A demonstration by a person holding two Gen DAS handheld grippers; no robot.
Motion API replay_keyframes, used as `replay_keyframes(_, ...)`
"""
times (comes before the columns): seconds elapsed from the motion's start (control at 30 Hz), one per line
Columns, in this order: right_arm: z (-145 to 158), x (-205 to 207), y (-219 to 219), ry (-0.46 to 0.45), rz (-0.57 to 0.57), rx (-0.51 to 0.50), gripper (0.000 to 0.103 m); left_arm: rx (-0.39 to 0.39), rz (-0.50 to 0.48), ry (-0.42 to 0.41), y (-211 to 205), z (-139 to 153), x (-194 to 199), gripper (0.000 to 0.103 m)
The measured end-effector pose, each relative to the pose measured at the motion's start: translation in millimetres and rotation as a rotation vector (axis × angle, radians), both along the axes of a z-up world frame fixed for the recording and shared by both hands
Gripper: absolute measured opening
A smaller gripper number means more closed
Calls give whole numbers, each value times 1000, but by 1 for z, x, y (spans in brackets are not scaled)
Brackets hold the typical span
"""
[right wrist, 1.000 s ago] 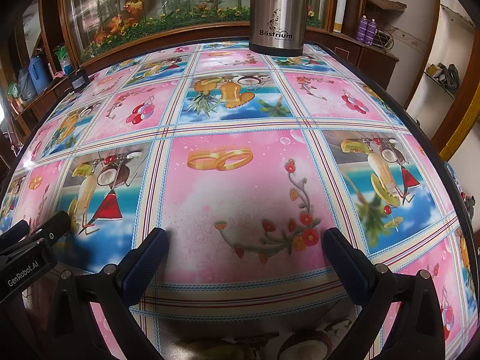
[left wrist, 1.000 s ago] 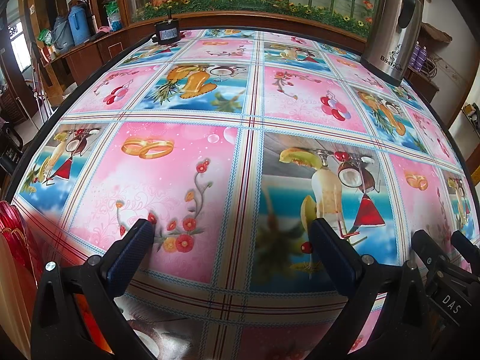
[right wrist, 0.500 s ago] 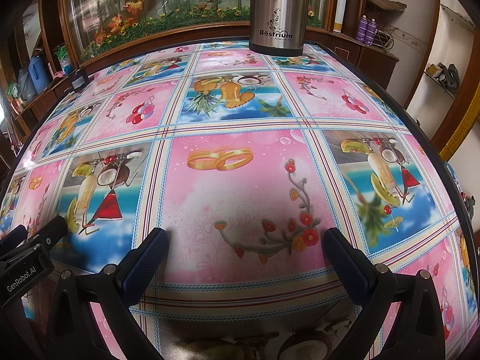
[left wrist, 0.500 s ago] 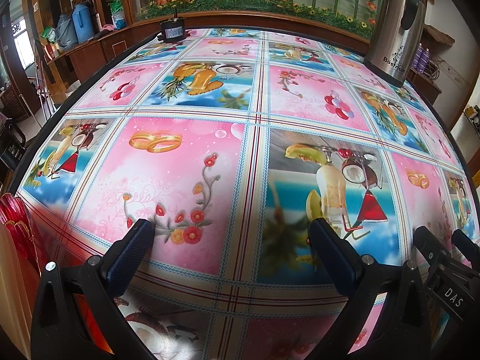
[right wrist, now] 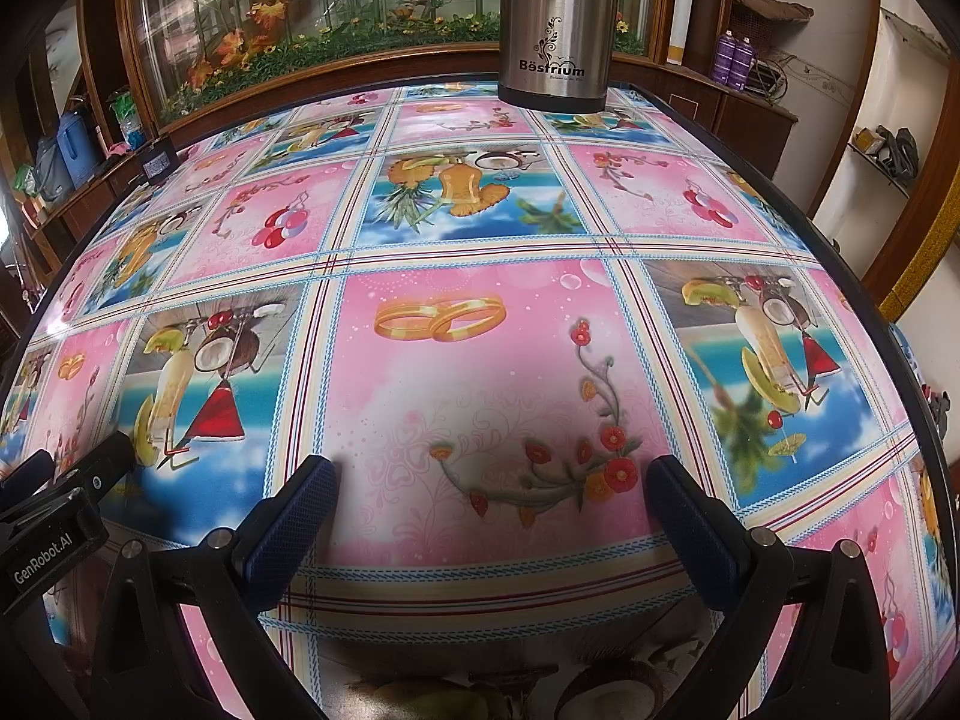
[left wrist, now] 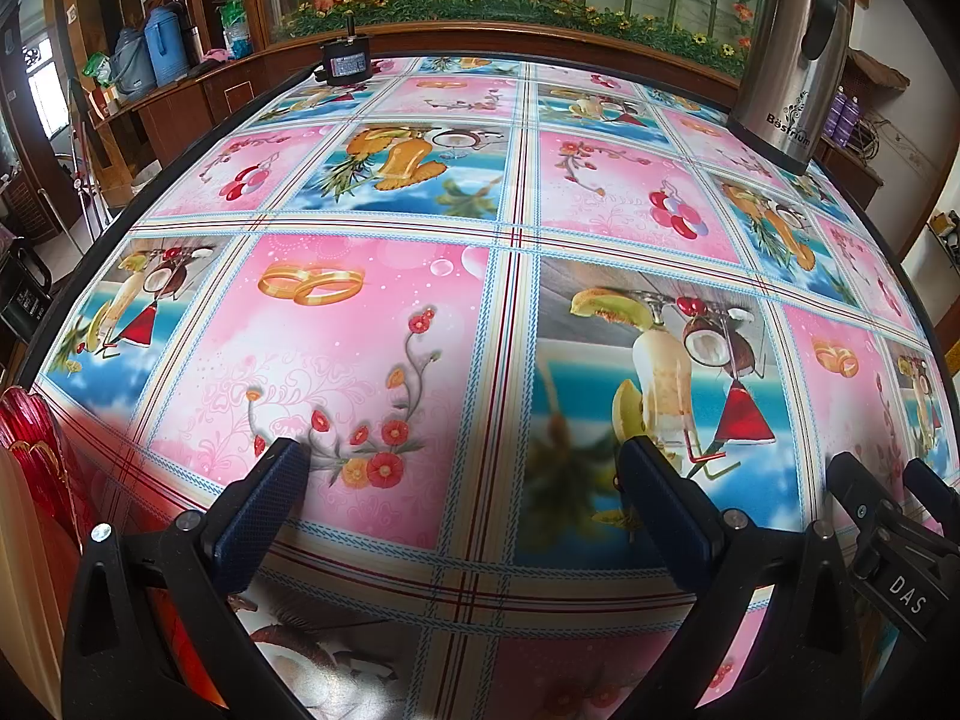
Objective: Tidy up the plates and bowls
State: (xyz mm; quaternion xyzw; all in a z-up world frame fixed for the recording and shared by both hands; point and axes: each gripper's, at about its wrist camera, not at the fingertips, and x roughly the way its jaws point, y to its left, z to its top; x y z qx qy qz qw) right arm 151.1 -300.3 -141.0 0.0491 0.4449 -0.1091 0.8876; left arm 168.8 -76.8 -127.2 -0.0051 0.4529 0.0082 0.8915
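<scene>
While both wrist views looked out over the patterned desk (left wrist: 504,324), the left gripper (left wrist: 462,480) sat at the bottom of its frame with its 2 blue-padded fingers (left wrist: 264,504) spread wide, nothing between them, above a pink square printed with red flowers. At the lower right edge of that same view, part of the right gripper (left wrist: 888,516) showed as black fingers with a label reading DAS. In the right wrist view, the right gripper (right wrist: 492,504) was likewise spread wide and held nothing, its fingers (right wrist: 690,516) framing a pink square with gold rings and a flower sprig; the left gripper (right wrist: 66,480) poked in at the lower left edge.

At the far left edge of the left wrist view, low in the frame, a red dish with a ribbed rim (left wrist: 30,450) showed beside a cream-coloured edge (left wrist: 24,570); whether these were plates or bowls could not be told.

Farther out, a steel thermos jug (right wrist: 558,24) marked Bostrium stood at the top centre of the right wrist view, on the desk's far edge. A small black device (left wrist: 345,63) sat at the far edge, upper left of centre in the left wrist view. Behind the desk ran a wooden cabinet with a glass-fronted display of artificial flowers (right wrist: 288,18).
</scene>
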Motion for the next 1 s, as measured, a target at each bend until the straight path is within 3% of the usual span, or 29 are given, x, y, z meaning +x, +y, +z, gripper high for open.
replay_keyframes(0.6,0,0,0,0,0,0,103,3,10,0,-1,0,-1,103)
replay_keyframes(0.73,0,0,0,0,-3,0,103,11,-25,18,-6,5,-9,103)
replay_keyframes(0.9,5,-7,6,28,7,49,102,90,-92,-173,-15,55,-61,103)
replay_keyframes(1.0,29,-33,17,-74,18,138,103,126,-114,-299,-2,94,-103,103)
